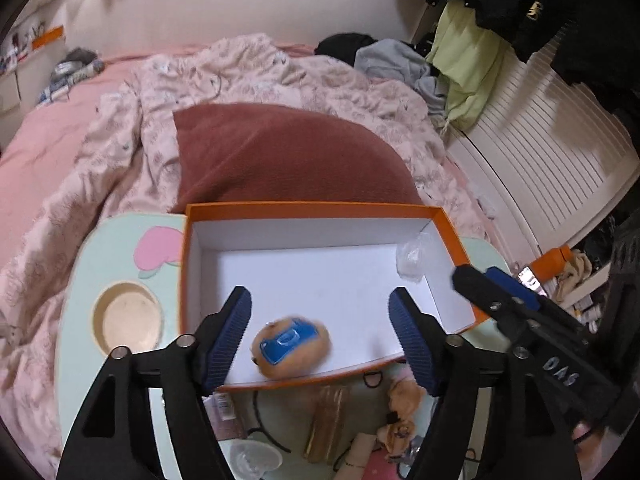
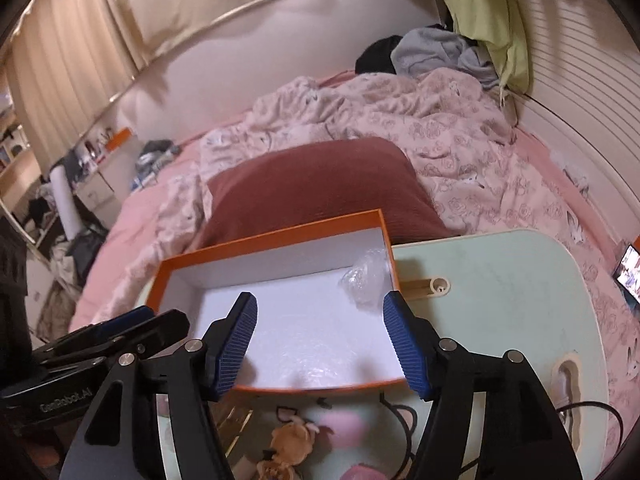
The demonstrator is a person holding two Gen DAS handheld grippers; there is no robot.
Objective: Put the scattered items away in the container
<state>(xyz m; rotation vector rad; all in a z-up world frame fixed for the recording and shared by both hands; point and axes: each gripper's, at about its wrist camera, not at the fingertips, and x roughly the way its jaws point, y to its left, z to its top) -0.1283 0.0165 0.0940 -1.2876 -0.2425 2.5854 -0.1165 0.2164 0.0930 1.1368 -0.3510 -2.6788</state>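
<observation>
While its blue ribbed pads stand wide apart and press on nothing, the left gripper hangs over the near edge of the orange box, and a tan plush toy with a blue patch, blurred, lies between the pads inside the box against its near wall, touching neither pad. The right gripper is likewise spread wide over the box's near right part with nothing between its jaws. A crumpled clear plastic wrap sits in the far right corner of the white-lined box. The box rests on a pale green lap table, which stands on a bed. Near the box, on the table, lie scattered things: a beige plush flower piece, a gold-toned packet, a black hair tie and a clear plastic cup. To the left is the table's round cup recess. Beyond the box lie a dark red pillow and a rumpled floral quilt.
</observation>
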